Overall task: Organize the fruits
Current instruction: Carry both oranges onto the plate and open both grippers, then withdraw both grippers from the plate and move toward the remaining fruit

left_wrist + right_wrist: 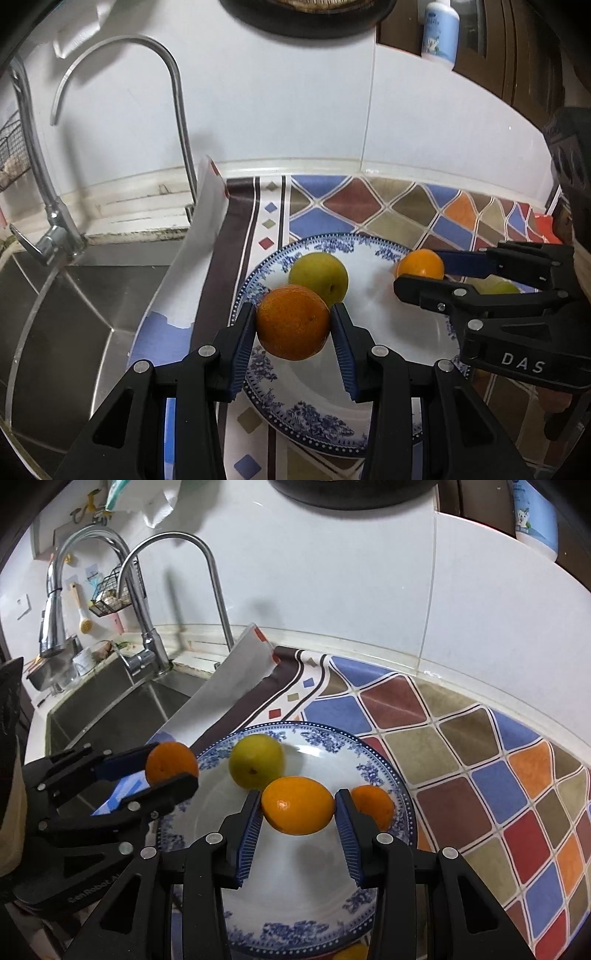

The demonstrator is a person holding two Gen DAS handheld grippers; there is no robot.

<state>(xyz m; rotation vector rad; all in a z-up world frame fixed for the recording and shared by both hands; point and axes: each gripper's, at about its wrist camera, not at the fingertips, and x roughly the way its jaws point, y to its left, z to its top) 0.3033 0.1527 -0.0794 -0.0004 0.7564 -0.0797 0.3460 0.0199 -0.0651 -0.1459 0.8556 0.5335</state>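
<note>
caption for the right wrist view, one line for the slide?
Right gripper holds an orange over the blue-patterned plate; left gripper brings another.

Both tongs, the left tongs [293,325] and the right tongs [298,806], are matte black plastic frames with silver screws and blue ribbed pads [242,347]; white letters "DAS" mark the right one's side; dark gloves cover the hands
</note>
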